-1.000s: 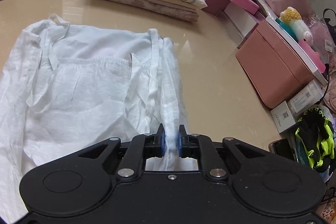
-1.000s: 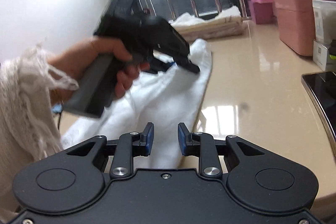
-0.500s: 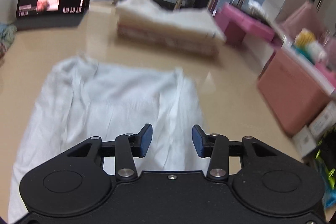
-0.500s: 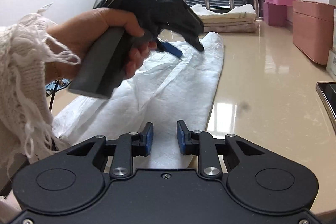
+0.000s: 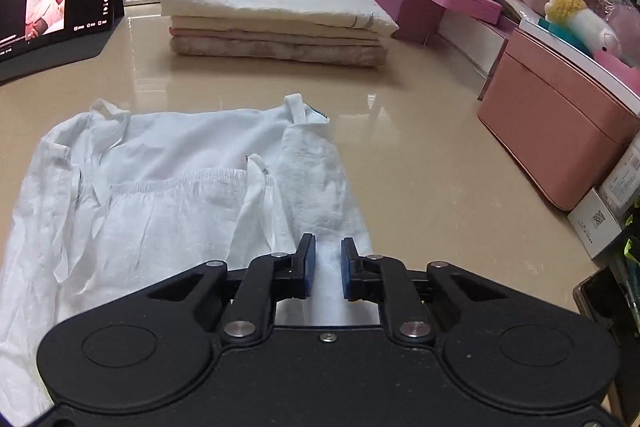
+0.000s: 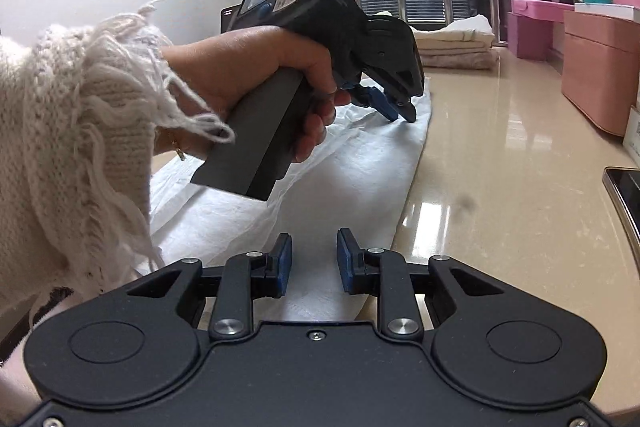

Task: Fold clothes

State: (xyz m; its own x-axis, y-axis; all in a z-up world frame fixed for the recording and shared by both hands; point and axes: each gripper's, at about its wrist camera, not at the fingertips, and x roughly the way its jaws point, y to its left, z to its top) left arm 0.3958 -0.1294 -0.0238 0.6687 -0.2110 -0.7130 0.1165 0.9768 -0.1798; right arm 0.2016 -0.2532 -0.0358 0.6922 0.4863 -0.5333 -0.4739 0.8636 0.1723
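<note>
Lying spread on the beige worktop [image 5: 400, 131], the white garment [image 5: 172, 187] fills the left wrist view; the left tool [image 5: 327, 269] hangs over its right edge, fingers apart and holding nothing. A stack of folded clothes [image 5: 276, 23] sits beyond. In the right wrist view, the right tool [image 6: 314, 261] is likewise parted above the garment's near end, empty.
</note>
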